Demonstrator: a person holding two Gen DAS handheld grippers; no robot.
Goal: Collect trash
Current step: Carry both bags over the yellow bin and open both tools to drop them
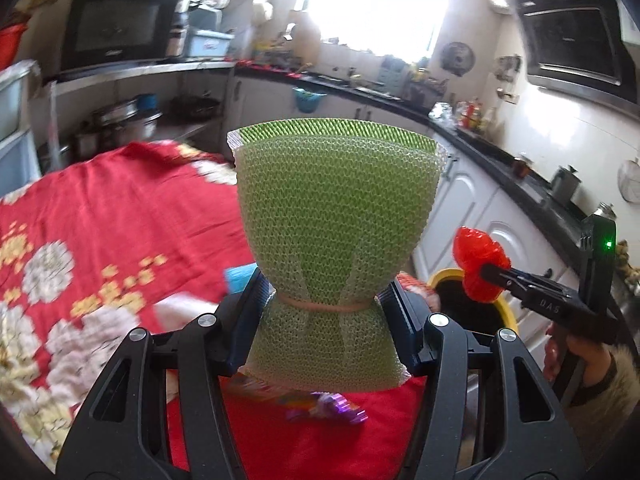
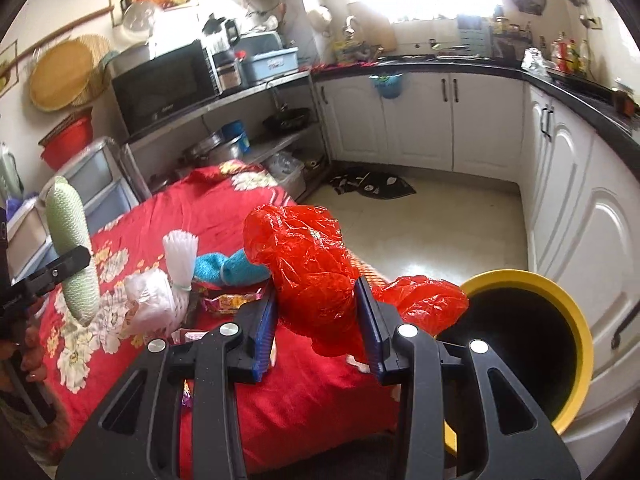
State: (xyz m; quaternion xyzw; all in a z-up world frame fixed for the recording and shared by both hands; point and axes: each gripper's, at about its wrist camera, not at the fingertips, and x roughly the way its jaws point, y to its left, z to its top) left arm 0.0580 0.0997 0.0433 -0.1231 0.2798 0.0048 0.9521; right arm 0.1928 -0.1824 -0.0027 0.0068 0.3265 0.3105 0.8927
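my left gripper (image 1: 324, 308) pinches the soft, light green foam net (image 1: 332, 216) at its banded waist; my right gripper (image 2: 316, 308) clamps the crinkly red plastic bag (image 2: 308, 264) beside the yellow bin (image 2: 560, 292).

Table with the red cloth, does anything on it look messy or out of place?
Yes. A white foam net, blue cloth and snack wrappers lie scattered on the red tablecloth, not yet in the yellow bin.
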